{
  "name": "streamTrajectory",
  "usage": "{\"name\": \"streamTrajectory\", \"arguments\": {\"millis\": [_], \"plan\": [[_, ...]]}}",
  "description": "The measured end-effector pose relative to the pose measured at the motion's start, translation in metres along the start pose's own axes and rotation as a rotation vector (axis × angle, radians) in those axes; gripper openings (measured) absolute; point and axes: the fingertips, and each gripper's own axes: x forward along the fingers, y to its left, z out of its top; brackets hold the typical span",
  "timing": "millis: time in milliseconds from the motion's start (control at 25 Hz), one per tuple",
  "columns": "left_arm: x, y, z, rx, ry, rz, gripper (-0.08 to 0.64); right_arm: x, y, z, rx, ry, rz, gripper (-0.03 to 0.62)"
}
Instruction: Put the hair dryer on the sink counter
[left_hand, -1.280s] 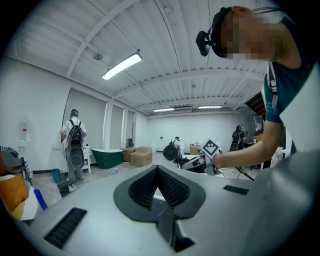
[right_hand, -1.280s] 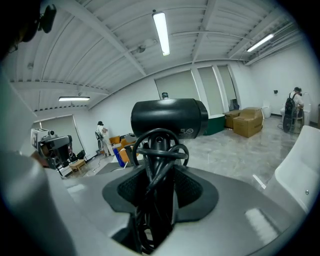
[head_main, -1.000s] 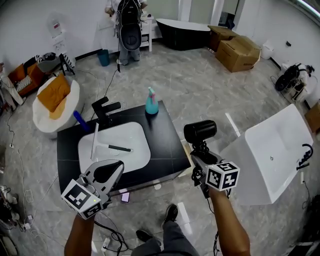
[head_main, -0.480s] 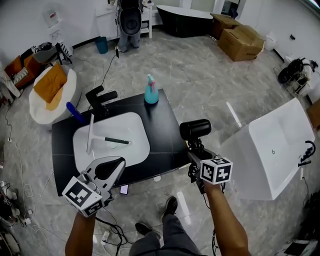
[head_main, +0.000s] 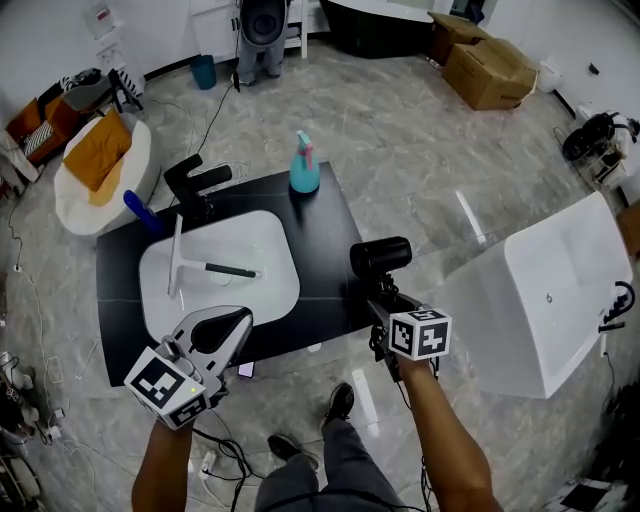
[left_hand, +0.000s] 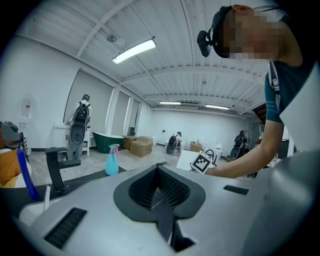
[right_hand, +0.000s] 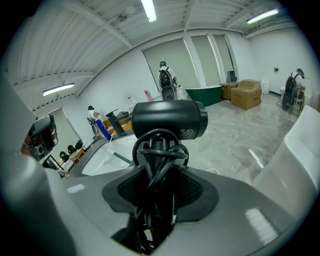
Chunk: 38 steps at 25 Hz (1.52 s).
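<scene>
Clenched on the hair dryer (head_main: 380, 257) handle, the right hand-held gripper (head_main: 385, 300) at the counter's (head_main: 320, 250) right edge; pressed together, empty, the left hand-held gripper (head_main: 225, 330) at its front edge.

Black hair dryer (head_main: 379, 257) upright, cord-wrapped, by sink counter (head_main: 322, 232)

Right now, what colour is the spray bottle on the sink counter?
The spray bottle is teal with a pink trigger top; the head view shows it best.

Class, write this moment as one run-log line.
right gripper: shut on hair dryer | hair dryer: above right edge of counter | left gripper: shut, empty
</scene>
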Motion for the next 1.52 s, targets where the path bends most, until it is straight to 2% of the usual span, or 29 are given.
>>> {"name": "streamTrajectory", "arguments": {"millis": [680,1520], "plan": [[0.012,0.006,-0.025,-0.034,0.023,0.008,0.006,0.042,-0.004,-0.034,-0.039,0.113,-0.022,0.176],[0.005,0.01,-0.032,-0.051,0.038,0.026,0.006,0.065,0.003,-0.033,-0.148,0.198,-0.048,0.19]]}}
